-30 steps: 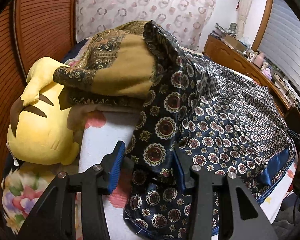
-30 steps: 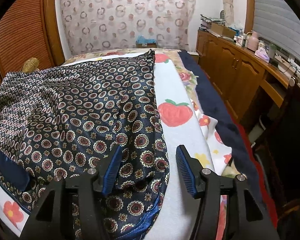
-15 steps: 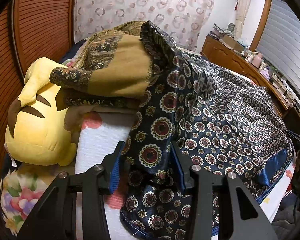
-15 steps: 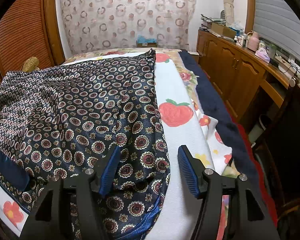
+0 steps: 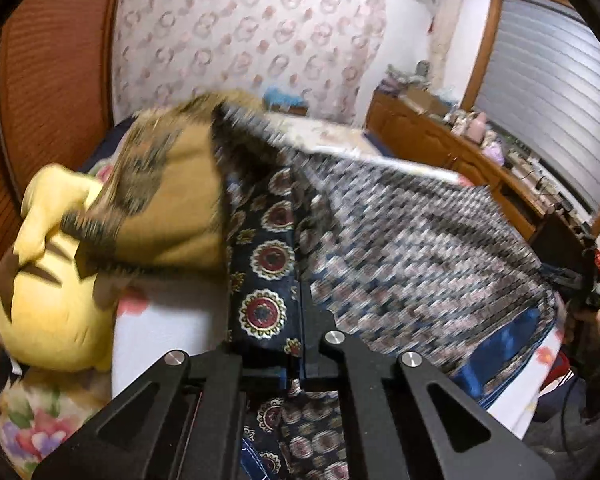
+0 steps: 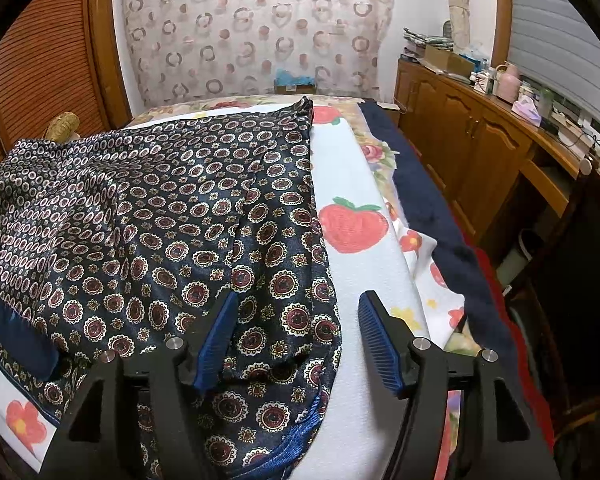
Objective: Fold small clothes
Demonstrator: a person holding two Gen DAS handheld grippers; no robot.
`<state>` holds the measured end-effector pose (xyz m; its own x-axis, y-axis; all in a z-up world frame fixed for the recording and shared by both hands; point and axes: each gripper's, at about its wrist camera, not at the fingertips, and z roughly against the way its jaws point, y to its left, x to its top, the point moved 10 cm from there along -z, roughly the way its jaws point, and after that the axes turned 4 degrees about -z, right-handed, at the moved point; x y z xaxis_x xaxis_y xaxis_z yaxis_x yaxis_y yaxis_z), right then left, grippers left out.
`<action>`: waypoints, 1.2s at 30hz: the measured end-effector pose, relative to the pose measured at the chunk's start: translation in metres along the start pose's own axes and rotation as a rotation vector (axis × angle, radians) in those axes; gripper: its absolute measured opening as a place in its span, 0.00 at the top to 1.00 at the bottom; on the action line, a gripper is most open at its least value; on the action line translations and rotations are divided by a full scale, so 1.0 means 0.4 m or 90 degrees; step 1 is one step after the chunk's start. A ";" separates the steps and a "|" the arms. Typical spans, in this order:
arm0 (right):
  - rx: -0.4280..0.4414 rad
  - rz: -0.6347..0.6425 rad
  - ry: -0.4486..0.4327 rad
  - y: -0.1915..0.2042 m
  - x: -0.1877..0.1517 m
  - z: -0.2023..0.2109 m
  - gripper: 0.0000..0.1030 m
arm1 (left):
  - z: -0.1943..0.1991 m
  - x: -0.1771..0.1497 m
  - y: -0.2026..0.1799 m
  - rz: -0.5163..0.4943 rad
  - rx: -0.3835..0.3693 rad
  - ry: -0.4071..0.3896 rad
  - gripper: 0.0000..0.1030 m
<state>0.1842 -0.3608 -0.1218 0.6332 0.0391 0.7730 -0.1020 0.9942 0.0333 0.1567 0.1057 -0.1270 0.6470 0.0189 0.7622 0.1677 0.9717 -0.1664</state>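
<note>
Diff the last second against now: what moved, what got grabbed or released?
The left gripper has just closed on the navy patterned garment and is lifting that edge; its view is blurred. The right gripper has just been opening slightly wider, with a fold of the garment between its fingers, not pressed. Unchanged: right hand's place, yellow plush toy, strawberry-print sheet.

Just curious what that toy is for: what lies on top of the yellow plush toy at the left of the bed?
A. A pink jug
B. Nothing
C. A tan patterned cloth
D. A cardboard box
C: in the left wrist view a tan patterned cloth drapes over the plush toy, beside the navy garment.
</note>
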 end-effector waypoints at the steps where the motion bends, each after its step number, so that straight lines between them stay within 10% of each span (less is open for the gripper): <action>1: 0.000 0.000 0.000 0.000 0.000 0.000 0.37 | 0.007 0.018 -0.017 -0.004 -0.007 -0.011 0.97; 36: 0.058 -0.022 -0.045 0.022 0.053 0.091 0.35 | 0.011 0.287 -0.607 -0.208 -0.229 -0.087 0.97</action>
<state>0.1688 -0.3548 -0.0821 0.5825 -0.0048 0.8128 -0.1529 0.9815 0.1154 0.1869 -0.1269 0.0035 0.4186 -0.2191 0.8814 0.6070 0.7894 -0.0921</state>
